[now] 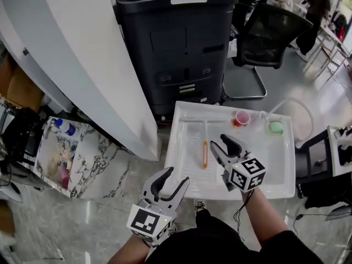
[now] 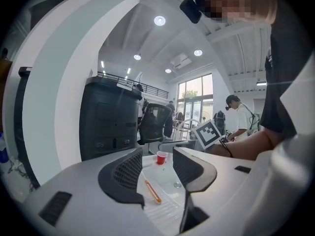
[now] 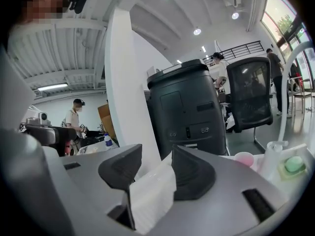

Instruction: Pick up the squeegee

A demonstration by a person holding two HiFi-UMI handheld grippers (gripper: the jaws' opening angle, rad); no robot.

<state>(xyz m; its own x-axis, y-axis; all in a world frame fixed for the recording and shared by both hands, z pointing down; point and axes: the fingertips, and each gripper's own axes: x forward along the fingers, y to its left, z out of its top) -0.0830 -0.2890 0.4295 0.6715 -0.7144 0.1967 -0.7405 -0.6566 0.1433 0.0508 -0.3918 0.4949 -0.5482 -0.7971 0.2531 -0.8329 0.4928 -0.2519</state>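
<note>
The squeegee [image 1: 205, 153] lies in the white tray [image 1: 275, 169], its orange handle toward me and a thin stem running to the far end. My right gripper [image 1: 221, 143] hovers open over the tray just right of the handle, with nothing held. In the right gripper view only the tray's white rim [image 3: 152, 195] shows between the open jaws of that gripper [image 3: 157, 168]. My left gripper [image 1: 175, 179] is open at the tray's front left corner. In the left gripper view the orange handle [image 2: 153, 191] lies ahead between its empty jaws.
A pink cup [image 1: 242, 117] and a green sponge [image 1: 275, 127] sit at the tray's far end, with a white hose [image 1: 300, 106] looping behind. A black machine [image 1: 176, 43] and an office chair [image 1: 269, 37] stand beyond. A white column [image 1: 82, 54] and a marble counter [image 1: 82, 158] are at the left.
</note>
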